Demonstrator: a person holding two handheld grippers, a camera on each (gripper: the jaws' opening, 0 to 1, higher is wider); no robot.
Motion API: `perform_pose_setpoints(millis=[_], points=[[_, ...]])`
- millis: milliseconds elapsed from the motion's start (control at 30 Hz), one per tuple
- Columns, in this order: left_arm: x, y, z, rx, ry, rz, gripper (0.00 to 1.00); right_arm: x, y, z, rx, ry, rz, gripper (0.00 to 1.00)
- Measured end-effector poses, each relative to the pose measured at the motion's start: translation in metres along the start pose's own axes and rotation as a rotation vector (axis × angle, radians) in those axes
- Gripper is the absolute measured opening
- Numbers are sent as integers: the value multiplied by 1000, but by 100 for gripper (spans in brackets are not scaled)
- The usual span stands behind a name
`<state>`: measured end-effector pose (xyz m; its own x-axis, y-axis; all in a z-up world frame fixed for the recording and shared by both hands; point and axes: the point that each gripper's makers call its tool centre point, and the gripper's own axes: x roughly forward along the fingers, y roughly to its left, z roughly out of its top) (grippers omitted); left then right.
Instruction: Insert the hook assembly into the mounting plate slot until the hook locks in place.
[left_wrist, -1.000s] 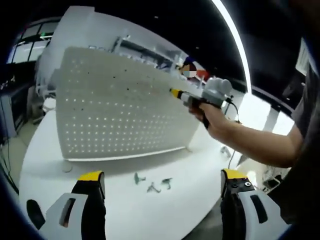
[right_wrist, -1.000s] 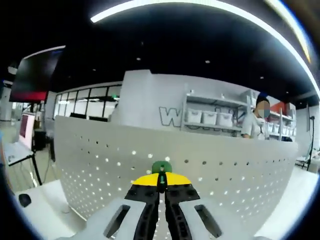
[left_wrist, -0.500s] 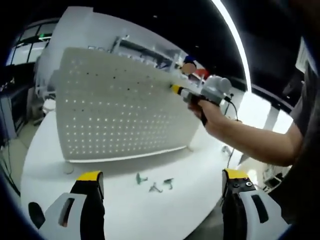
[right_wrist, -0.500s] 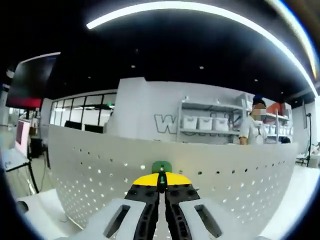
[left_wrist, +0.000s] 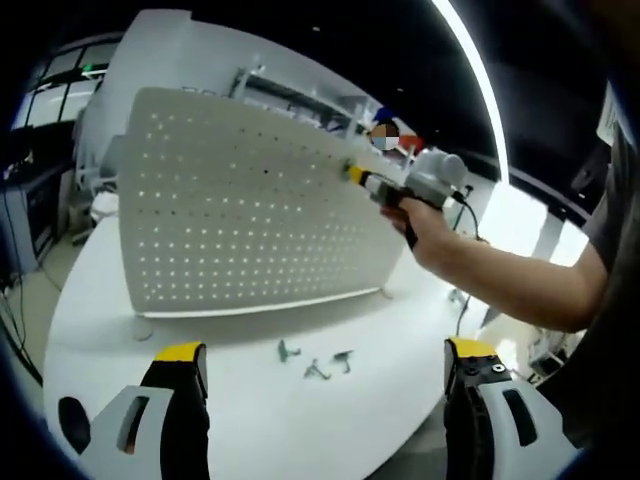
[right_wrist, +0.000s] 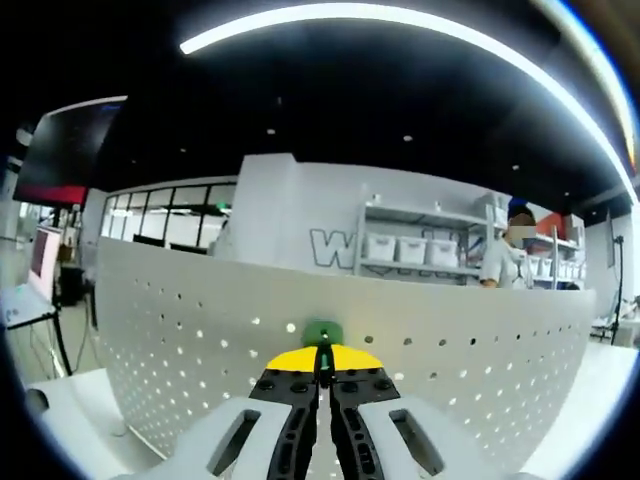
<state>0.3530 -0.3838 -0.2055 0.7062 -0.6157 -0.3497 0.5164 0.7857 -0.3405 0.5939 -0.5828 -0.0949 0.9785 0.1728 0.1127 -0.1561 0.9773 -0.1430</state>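
A white perforated mounting plate (left_wrist: 240, 215) stands upright on a round white table (left_wrist: 250, 410). My right gripper (right_wrist: 322, 362) is shut on a small green hook (right_wrist: 322, 333), holding it against the plate (right_wrist: 180, 340) near its top edge. Seen from the left gripper view, that right gripper (left_wrist: 358, 178) is held by a person's hand (left_wrist: 430, 235) at the plate's upper right. My left gripper (left_wrist: 320, 352) hangs open above the table's near part, nothing between its jaws. Three loose green hooks (left_wrist: 315, 362) lie on the table in front of the plate.
A person (right_wrist: 505, 260) stands by shelves with white bins (right_wrist: 415, 245) behind the plate. A small dark object (left_wrist: 68, 418) lies at the table's near left edge. The table's rim curves close at the right, beside the holder's forearm (left_wrist: 520, 290).
The right gripper with the green hook has stayed pressed near the plate's top edge. Both views shifted slightly; the loose hooks lie unmoved.
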Motion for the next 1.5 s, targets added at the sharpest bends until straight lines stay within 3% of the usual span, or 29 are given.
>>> perform_pose_setpoints(millis=[267, 433, 800, 1000, 1200, 1500], points=[[-2, 6, -2, -14, -2, 22, 99, 1, 0, -2, 8, 11, -6, 0], [0, 4, -4, -18, 0, 17, 99, 2, -1, 0, 70, 45, -14, 0], [-1, 4, -6, -30, -2, 9, 98, 6, 0, -4, 3, 139, -26, 0], [-1, 1, -3, -28, -10, 0, 98, 6, 3, -7, -148, 154, -17, 1], [-4, 0, -5, -29, -9, 1, 98, 7, 1, -8, -85, 174, -12, 3], [-7, 1, -4, -30, -16, 11, 98, 6, 2, -2, -74, 172, -1, 7]])
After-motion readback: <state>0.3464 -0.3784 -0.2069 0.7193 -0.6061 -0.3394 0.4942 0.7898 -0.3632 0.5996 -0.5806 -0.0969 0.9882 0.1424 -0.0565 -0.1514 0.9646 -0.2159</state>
